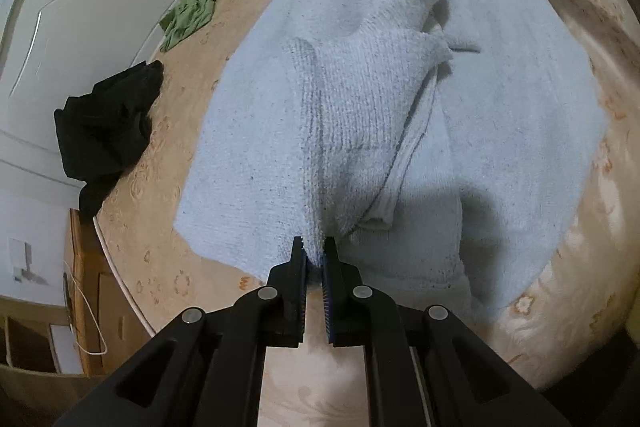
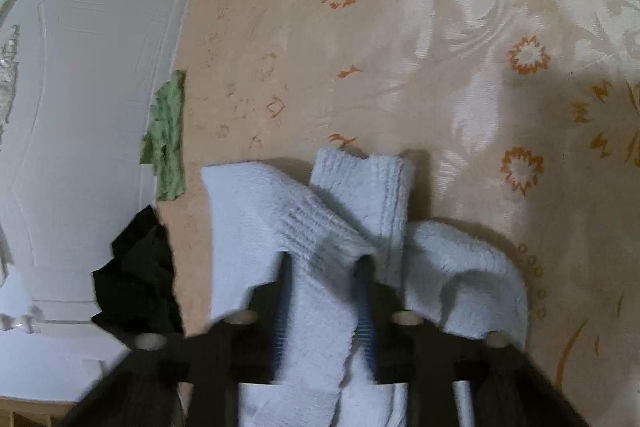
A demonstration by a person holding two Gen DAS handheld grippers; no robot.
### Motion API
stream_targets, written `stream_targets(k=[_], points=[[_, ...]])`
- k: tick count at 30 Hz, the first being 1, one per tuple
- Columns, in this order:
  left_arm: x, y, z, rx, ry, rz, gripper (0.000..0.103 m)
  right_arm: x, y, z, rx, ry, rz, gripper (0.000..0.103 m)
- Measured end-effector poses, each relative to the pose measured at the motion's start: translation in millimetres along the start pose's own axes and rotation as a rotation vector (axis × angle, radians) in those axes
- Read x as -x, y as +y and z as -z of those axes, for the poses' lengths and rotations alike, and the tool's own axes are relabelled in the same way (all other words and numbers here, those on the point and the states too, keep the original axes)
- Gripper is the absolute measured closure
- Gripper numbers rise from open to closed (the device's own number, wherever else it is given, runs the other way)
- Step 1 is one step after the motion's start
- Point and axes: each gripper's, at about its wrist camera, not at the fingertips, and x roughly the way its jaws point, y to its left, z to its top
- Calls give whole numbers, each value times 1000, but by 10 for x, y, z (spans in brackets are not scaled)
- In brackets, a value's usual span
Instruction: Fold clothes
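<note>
A pale blue knit sweater [image 1: 360,99] lies spread over a beige flowered bedspread [image 1: 168,227], with one sleeve folded across its body. My left gripper [image 1: 314,255] is shut on a pinched ridge of the sweater's near edge. In the right wrist view the sweater's sleeves [image 2: 256,203] lie crossed, and a ribbed cuff [image 2: 364,183] points away from me. My right gripper [image 2: 324,259] holds a strip of sleeve between its pads. That view is blurred and the fabric fills the gap from finger to finger.
A crumpled green cloth [image 1: 192,11] and a black garment [image 1: 104,131] lie at the bedspread's left edge [image 2: 168,135], next to a white panelled board [image 1: 80,7]. Wooden furniture and a white cord [image 1: 88,307] stand below that edge. The bedspread [image 2: 440,47] stretches beyond the sweater.
</note>
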Motion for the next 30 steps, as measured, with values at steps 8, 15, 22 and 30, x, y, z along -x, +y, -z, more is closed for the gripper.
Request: stream_targets(k=[8,15,22,30], points=[[187,107,220,32,-105,2,96,360,-29,81,-73,-107,-93,100],[560,197,320,80,-221,-1,97,726,283,188,22,-127,-105,101],[883,-118,523,-59,-277,7,97,1102,86,144,51,-159,-26,101],[650,-652,543,-262,-183,21,96,831,-463,110,4,-68,189,100]])
